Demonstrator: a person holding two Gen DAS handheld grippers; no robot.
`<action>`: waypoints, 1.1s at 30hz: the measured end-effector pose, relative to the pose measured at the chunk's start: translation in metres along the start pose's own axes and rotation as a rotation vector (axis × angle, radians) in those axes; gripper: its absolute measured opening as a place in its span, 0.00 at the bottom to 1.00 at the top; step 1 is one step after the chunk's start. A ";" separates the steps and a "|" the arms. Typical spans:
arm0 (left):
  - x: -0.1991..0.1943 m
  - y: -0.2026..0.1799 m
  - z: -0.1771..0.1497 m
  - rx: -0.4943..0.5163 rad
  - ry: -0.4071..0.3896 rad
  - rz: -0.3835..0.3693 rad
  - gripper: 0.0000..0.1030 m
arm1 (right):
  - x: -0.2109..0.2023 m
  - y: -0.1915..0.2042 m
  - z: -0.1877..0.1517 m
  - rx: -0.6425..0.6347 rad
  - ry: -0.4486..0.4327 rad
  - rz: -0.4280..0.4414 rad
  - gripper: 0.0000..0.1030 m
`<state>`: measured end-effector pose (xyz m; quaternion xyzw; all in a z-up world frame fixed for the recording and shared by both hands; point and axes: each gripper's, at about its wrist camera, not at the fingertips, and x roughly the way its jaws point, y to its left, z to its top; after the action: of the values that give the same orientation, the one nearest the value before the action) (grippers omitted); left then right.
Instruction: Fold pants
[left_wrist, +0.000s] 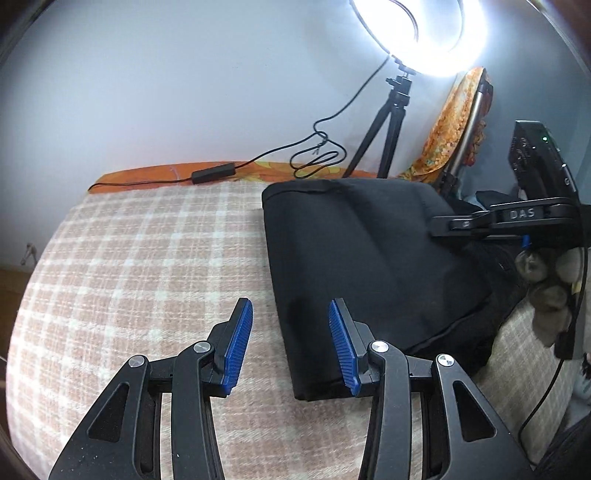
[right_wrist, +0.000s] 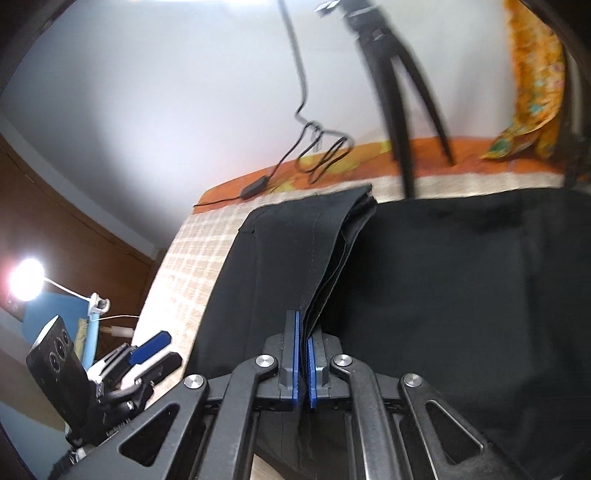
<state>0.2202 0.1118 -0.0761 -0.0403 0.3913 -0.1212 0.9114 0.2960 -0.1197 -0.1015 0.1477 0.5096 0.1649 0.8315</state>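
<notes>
A: What's on the left w/ the pants as our marker?

B: Left of the pants (left_wrist: 369, 258) it's just the checked blanket (left_wrist: 129, 266). The left gripper (left_wrist: 291, 345) hangs over the blanket right at the pants' left edge. Its blue fingers (left_wrist: 238, 343) stand partly apart, nothing btwn them. One finger is over the blanket, the other over the black cloth.

A: And the pants?

B: Black, folded, lying flat on the blanket. Behind them, by the wall, a black cord (left_wrist: 314, 155) and a tripod (left_wrist: 384, 125) w/ a bright ring light (left_wrist: 424, 33) on top.

A: Right side?

B: The right gripper (right_wrist: 303, 363) is at the pants' right part. Its fingers (right_wrist: 294, 354) are pinched tight on a raised fold of the pants (right_wrist: 332, 243). The fold goes up from the flat cloth into the pads. Right of the pants, in the left cam, a hand (left_wrist: 546, 280) holds that gripper's handle. An orange flowery cloth (left_wrist: 454, 122) hangs behind, past the pants' far right corner.
</notes>
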 end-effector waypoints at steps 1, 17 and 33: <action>0.001 -0.003 0.001 0.009 0.002 -0.003 0.40 | -0.004 0.000 -0.001 -0.004 -0.005 -0.015 0.01; 0.041 -0.056 0.004 0.126 0.075 -0.032 0.40 | -0.083 -0.051 -0.005 0.002 -0.080 -0.110 0.01; 0.069 -0.072 -0.005 0.201 0.138 0.004 0.41 | -0.064 -0.130 -0.037 0.132 0.037 0.028 0.32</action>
<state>0.2489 0.0249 -0.1162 0.0606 0.4391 -0.1607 0.8819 0.2512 -0.2613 -0.1202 0.2063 0.5327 0.1453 0.8078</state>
